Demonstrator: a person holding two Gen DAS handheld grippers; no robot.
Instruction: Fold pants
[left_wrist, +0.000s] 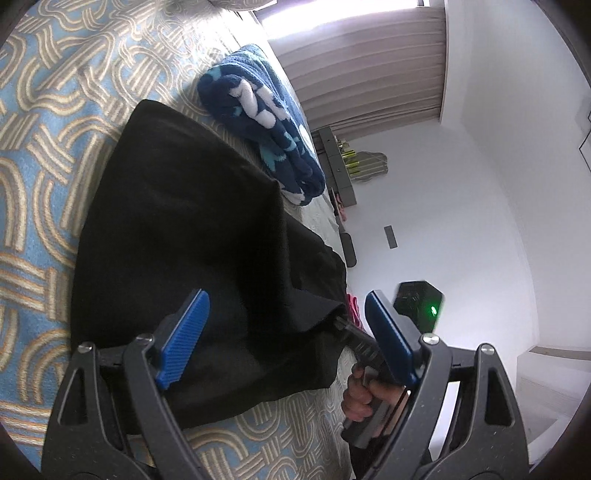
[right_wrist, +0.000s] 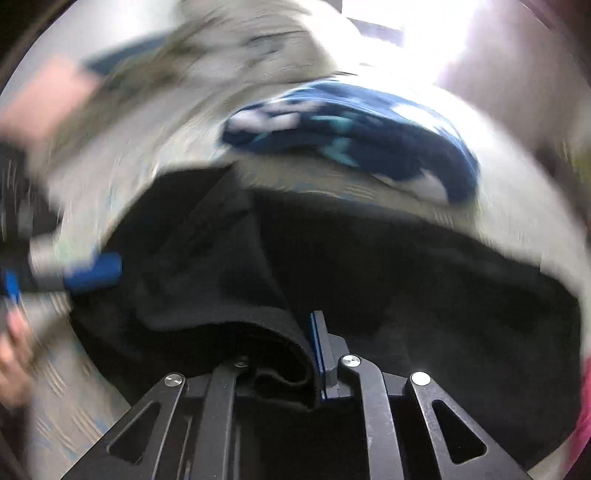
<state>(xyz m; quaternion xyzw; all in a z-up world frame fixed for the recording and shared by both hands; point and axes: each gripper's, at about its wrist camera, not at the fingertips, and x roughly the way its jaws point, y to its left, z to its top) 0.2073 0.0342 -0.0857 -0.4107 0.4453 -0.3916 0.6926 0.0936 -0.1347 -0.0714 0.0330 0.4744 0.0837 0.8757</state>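
The black pants (left_wrist: 192, 236) lie partly folded on the patterned bedspread (left_wrist: 55, 110). My left gripper (left_wrist: 288, 339) is open and empty, its blue pads (left_wrist: 184, 339) spread just above the near part of the pants. My right gripper (right_wrist: 312, 350) is shut on a folded edge of the pants (right_wrist: 369, 266) and lifts it; that view is blurred by motion. The right gripper also shows in the left wrist view (left_wrist: 354, 343), holding a corner of the black cloth at the bed's edge. The left gripper shows blurred in the right wrist view (right_wrist: 55, 277).
A folded dark blue blanket with white and teal patches (left_wrist: 266, 122) lies on the bed beyond the pants. The bed's edge runs along the right of the pants; past it are a white floor (left_wrist: 461, 221), curtains (left_wrist: 369, 74) and a small black device with a green light (left_wrist: 421, 302).
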